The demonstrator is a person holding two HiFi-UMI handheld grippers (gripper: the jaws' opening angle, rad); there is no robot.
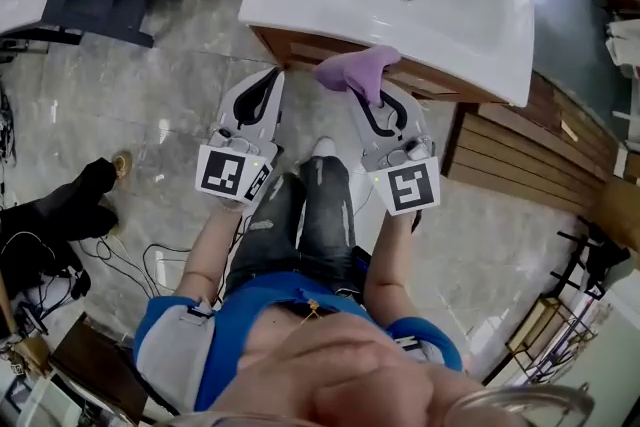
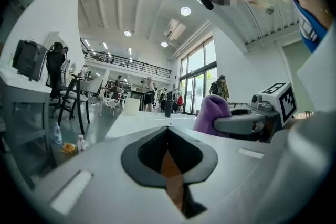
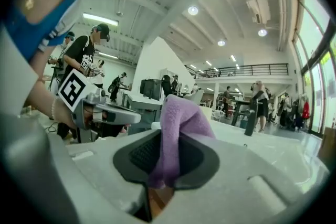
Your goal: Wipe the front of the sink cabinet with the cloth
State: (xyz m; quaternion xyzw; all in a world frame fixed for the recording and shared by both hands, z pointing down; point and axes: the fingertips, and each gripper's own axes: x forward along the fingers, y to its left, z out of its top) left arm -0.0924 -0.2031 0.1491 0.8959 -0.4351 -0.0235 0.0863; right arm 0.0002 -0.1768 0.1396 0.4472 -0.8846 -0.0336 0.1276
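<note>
Grey marble floor [image 1: 150,95] runs under the white-topped sink cabinet. Nearest the person, the left gripper [image 1: 268,80] has its jaws together on nothing. Beside it, the right gripper [image 1: 376,105] is clamped on the purple cloth [image 1: 356,69], bunched at the cabinet's wooden front [image 1: 300,48], just below the basin's front edge. Only a narrow fold looks pinched, so hard rubbing could drag it free or let the jaws scrape the wood.
</note>
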